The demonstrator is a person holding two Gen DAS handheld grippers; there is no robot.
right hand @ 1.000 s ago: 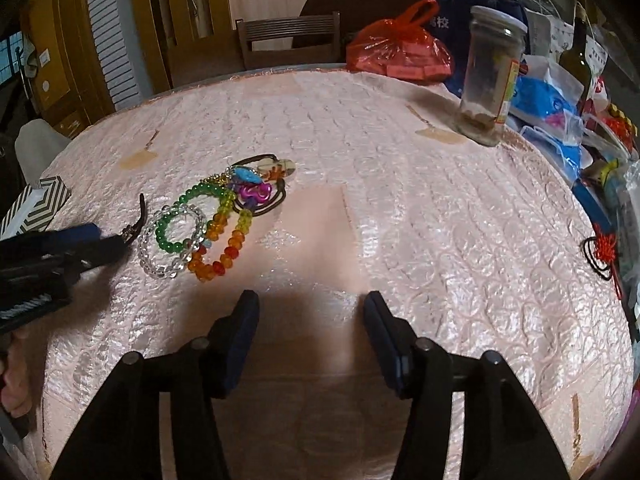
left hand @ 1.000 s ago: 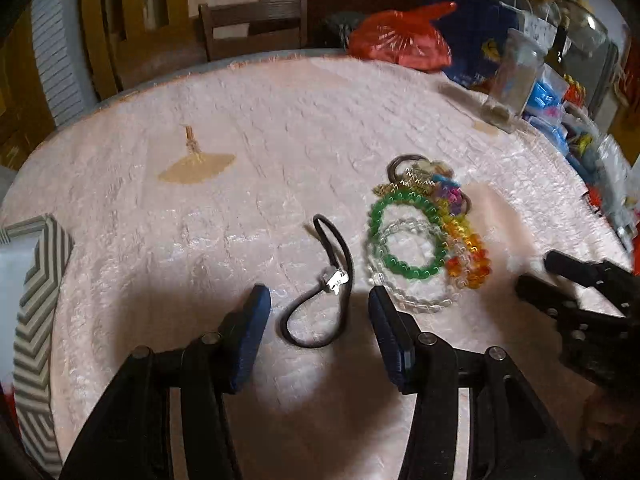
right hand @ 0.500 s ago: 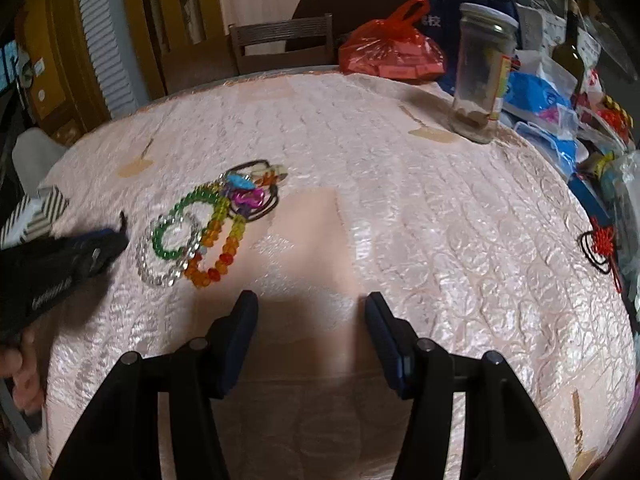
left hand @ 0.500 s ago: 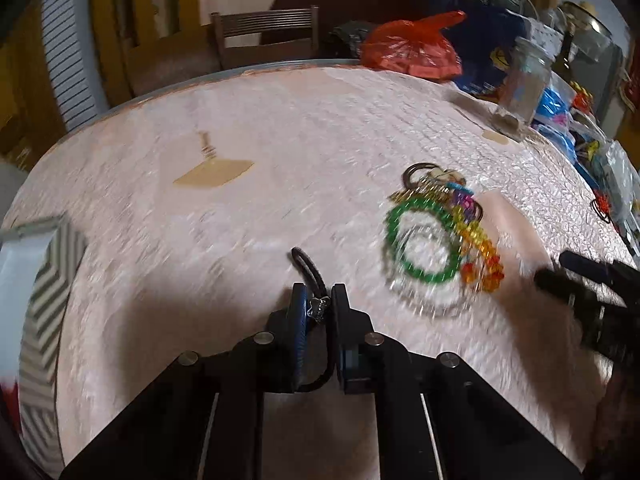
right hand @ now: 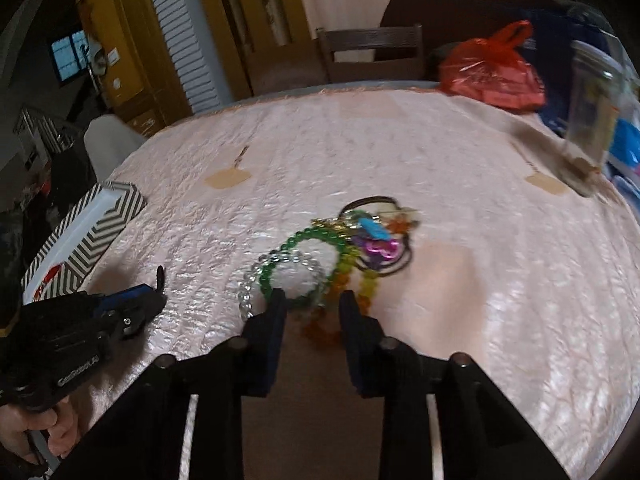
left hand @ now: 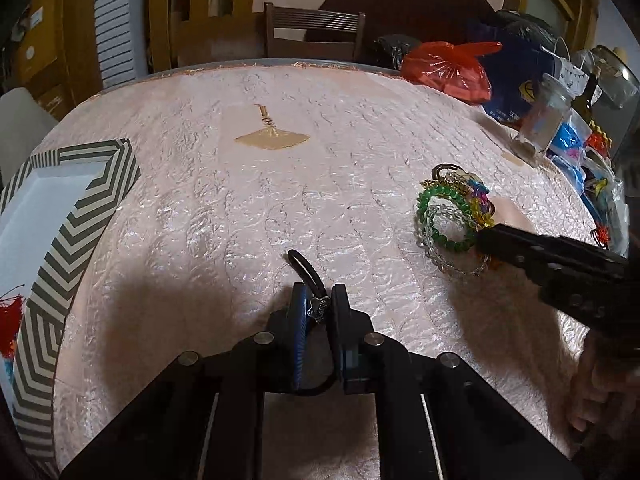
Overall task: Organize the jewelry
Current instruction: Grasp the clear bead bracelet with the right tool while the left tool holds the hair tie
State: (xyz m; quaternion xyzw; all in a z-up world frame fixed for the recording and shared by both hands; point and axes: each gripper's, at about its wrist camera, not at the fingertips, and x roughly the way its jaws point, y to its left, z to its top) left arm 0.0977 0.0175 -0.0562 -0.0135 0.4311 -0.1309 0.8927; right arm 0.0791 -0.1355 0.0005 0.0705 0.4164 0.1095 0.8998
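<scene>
My left gripper [left hand: 318, 308] is shut on a black cord bracelet [left hand: 304, 266], pinching it at its silver charm [left hand: 320, 309]; the cord loops out ahead of and behind the pads. A pile of bead bracelets lies to the right: a green one [left hand: 430, 196], a clear one [left hand: 444, 210] and coloured ones. My right gripper [right hand: 312, 300] stands over this pile with its jaws closing. The green bracelet [right hand: 304, 236] and an orange-yellow strand [right hand: 340, 280] lie between the fingers, and the pads are not pressing on them. A striped box [left hand: 80, 216] sits at the left.
The round table [left hand: 360, 140] has a pink textured cloth. At its far right stand a red bag [left hand: 448, 68], a glass jar [left hand: 544, 124] and blue packets. A wooden chair [left hand: 314, 32] is behind. A person's hand [right hand: 24, 436] holds the left gripper.
My left gripper closed on the black cord bracelet and carried it leftward, nearer the striped box. My right gripper moved left onto the bead pile and its jaws narrowed.
</scene>
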